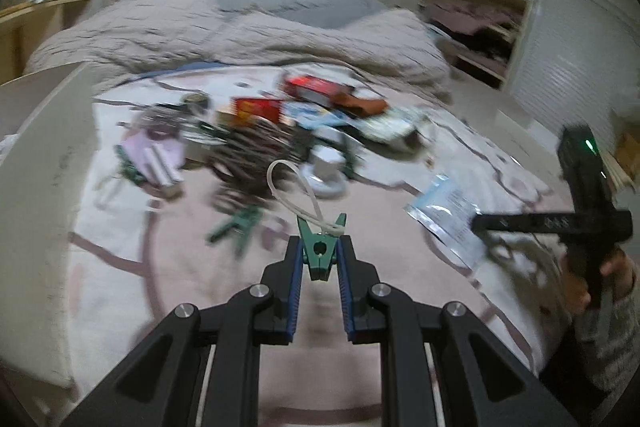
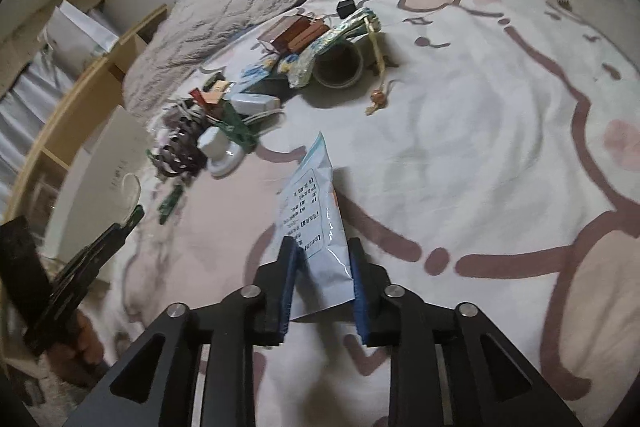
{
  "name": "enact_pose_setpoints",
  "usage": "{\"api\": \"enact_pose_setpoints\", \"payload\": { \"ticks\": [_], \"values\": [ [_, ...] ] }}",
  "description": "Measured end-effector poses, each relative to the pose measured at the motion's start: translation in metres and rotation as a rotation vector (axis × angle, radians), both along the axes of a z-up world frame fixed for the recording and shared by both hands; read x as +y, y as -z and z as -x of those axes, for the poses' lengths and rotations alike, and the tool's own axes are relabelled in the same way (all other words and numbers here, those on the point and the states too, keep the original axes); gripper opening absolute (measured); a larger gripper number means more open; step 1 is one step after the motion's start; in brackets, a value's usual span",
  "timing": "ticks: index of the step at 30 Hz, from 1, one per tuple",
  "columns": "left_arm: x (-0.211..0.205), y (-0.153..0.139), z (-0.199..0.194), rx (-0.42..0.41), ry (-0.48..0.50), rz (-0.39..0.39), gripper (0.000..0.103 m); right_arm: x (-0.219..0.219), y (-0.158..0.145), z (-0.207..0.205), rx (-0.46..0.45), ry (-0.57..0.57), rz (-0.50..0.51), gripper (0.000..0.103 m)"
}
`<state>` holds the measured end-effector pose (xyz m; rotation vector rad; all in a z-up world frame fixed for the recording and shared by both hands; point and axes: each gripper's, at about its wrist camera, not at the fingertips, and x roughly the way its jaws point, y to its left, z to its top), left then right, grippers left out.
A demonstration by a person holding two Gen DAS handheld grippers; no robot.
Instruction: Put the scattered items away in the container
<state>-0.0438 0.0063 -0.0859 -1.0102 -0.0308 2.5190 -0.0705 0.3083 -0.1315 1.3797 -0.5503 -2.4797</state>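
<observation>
I'm looking across the bed sheet (image 2: pixel 460 131), white w/ pink-brown outlines, rumpled beige blanket (image 1: pixel 224 35) bunched at the far end. On the left edge stands the white container (image 1: pixel 36 163), only its pale wall visible to me, contents hidden. Far-centre on the sheet is the clutter pile (image 1: pixel 256 131): blurred in the left cam, clearer in the right cam, where I make out a tape roll (image 2: pixel 338 65) to the right of the heap, red-brown boxes (image 2: pixel 294 33) behind it, and a white round-based piece (image 2: pixel 220 151) at the pile's near edge. Another green clip (image 1: pixel 236 227) lies apart, nearer, left of centre.

Right gripper (image 2: pixel 322 255): jaws part-spread either side of a pale blue sachet (image 2: pixel 316 227) w/ printed text, near-centre on the sheet; left pad looks to be touching it, right pad I can't tell, so no firm pinch confirmed.

Left gripper (image 1: pixel 320 251): pads pressed onto a green clothes peg (image 1: pixel 320 247), held above the sheet, w/ a thin white loop (image 1: pixel 292 187) caught in the peg's far end.
</observation>
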Motion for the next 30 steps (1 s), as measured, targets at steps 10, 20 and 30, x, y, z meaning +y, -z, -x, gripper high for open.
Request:
{"api": "enact_pose_setpoints", "payload": {
  "ticks": [10, 20, 30],
  "values": [
    [0.039, 0.034, -0.009, -0.079, 0.101, 0.086, 0.017, -0.003, -0.004, -0.004, 0.066, 0.031, -0.180, 0.069],
    [0.045, 0.040, -0.003, -0.084, 0.096, 0.083, 0.034, -0.021, -0.001, -0.006, 0.069, -0.022, -0.215, 0.072],
    [0.056, 0.040, 0.017, -0.112, 0.062, 0.069, 0.052, -0.027, 0.001, -0.008, 0.075, -0.040, -0.237, 0.074]
  ]
}}
